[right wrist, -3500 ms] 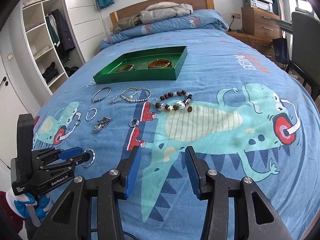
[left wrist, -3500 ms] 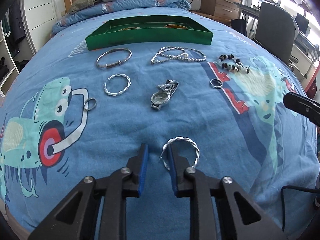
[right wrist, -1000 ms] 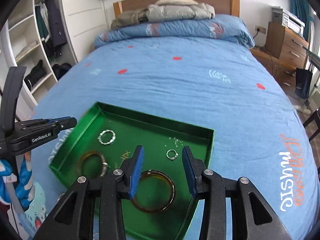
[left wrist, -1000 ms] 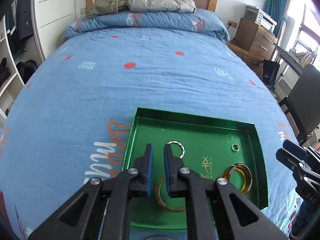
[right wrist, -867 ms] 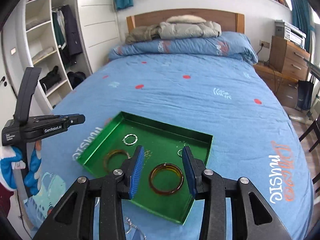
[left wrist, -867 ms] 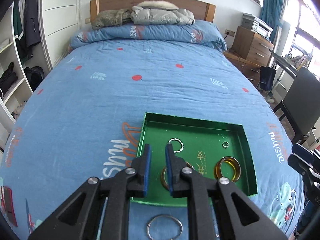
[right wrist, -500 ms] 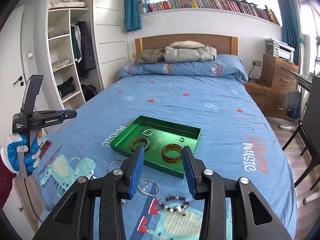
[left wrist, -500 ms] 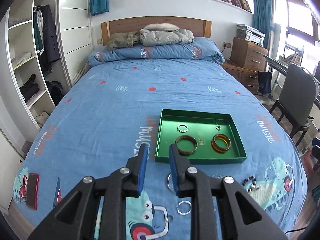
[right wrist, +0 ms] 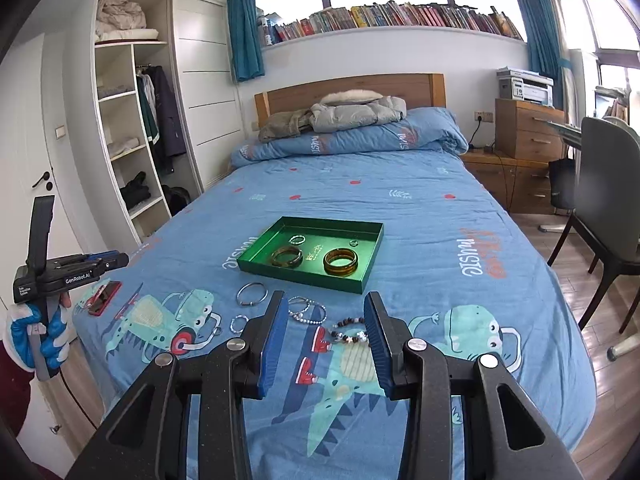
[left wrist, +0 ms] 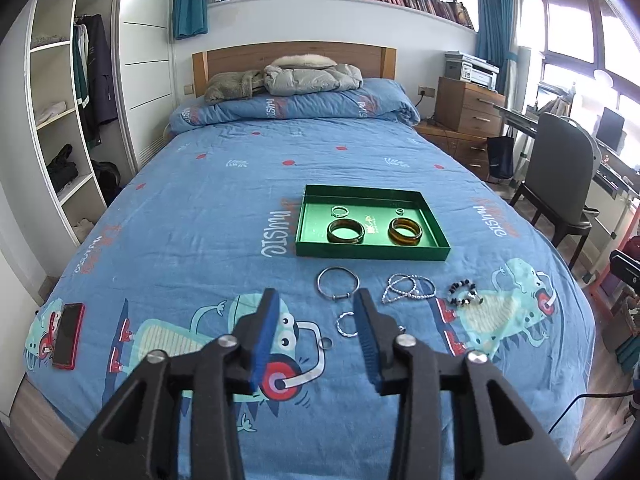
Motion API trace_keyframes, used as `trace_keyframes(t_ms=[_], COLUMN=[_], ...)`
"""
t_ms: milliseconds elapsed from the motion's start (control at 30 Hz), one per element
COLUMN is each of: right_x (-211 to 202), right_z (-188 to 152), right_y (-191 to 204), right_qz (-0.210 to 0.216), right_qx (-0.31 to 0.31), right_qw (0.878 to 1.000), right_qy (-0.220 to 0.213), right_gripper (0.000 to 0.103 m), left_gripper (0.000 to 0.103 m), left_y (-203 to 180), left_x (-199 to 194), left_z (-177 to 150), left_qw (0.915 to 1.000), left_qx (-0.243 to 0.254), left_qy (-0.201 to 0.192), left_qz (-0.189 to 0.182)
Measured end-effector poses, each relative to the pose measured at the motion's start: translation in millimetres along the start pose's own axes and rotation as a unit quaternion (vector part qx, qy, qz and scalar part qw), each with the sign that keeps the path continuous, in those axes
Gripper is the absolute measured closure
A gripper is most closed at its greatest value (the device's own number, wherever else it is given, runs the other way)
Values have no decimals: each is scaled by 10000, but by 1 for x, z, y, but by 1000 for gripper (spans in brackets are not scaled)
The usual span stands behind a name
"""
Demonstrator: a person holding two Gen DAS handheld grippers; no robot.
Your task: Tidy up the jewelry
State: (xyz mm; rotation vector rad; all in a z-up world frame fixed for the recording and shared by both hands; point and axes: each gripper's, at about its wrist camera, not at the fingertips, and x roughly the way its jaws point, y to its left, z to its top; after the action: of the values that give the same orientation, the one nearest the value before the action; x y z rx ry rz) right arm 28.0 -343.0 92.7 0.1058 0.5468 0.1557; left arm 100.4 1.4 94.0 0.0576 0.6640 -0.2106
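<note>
A green tray sits mid-bed holding two amber bangles, a twisted silver ring and a small ring. On the blue cover in front lie a silver bangle, a pearl chain, a bead bracelet, a twisted bracelet and a small ring. My left gripper is open and empty, held high over the bed's foot. My right gripper is open and empty, also well above the bed.
A red phone lies at the bed's left edge. A wardrobe with open shelves stands left. A chair, a desk and a wooden drawer unit stand right. Jackets lie by the headboard.
The left gripper let go of the twisted ring in the tray, then both grippers pulled back and up from the tray to the bed's foot. The left jaws have opened wider.
</note>
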Motion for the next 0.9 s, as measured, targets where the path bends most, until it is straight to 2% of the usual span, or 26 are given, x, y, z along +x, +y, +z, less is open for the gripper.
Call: trace_keyframes(t_ms=[167, 267, 467, 533, 667, 733, 900], right_x=[-1, 8, 28, 39, 66, 80, 115], right_z=[-22, -32, -52, -59, -71, -75, -84], right_y=[-3, -9, -16, -20, -28, -33, -44], right_qz=[82, 125, -71, -71, -55, -53, -39], right_qx=[184, 288, 266, 266, 350, 407, 530], right_qw=[9998, 9995, 9996, 9995, 9985, 9977, 9954], right_qy=[45, 69, 88, 175, 423, 530, 795], right_gripper=[63, 56, 42, 37, 35, 25, 24], left_gripper=[62, 61, 60, 59, 59, 59, 59], left_y=[-5, -7, -21, -31, -50, -61, -80], left_x=[-2, 8, 37, 50, 83, 99, 139], left_z=[-21, -33, -58, -65, -80, -87, -95], left_qw=[9998, 9997, 9993, 9985, 9950, 9925, 9871], left_qx=[4, -11, -27, 21, 98, 159, 311], left_qy=[-23, 40, 227, 357, 747, 928, 1272], left_qz=[-199, -233, -310, -409, -661, -777, -916])
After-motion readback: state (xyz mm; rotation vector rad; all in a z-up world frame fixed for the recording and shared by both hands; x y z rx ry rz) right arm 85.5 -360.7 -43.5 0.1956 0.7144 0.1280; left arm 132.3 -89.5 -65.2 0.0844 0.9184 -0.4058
